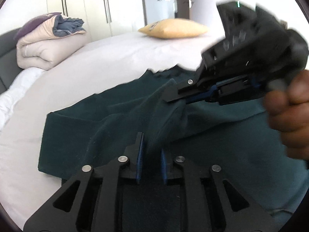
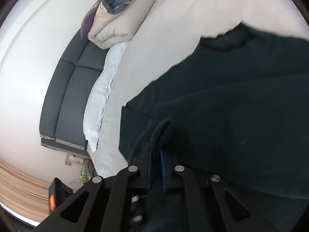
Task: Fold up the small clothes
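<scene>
A dark green garment [image 1: 77,127] lies spread on the white bed [image 1: 108,63]. A raised fold of it runs up from my left gripper [image 1: 151,152] to my right gripper [image 1: 171,97]. The left jaws stand a little apart, and the fold passes between the blue pads [image 1: 139,164] without being pinched tight. In the left wrist view the right gripper comes in from the right, held by a hand [image 1: 289,116], and is shut on the top of that fold. In the right wrist view a thick hem of the garment [image 2: 231,96] is clamped in the right gripper [image 2: 156,152].
A rolled beige duvet [image 1: 44,44] with blue cloth on top sits at the bed's far left, against a grey headboard [image 2: 65,100]. A yellow pillow [image 1: 173,28] lies at the far edge. White wardrobes [image 1: 87,2] stand behind. White sheet [image 2: 173,29] shows beyond the garment.
</scene>
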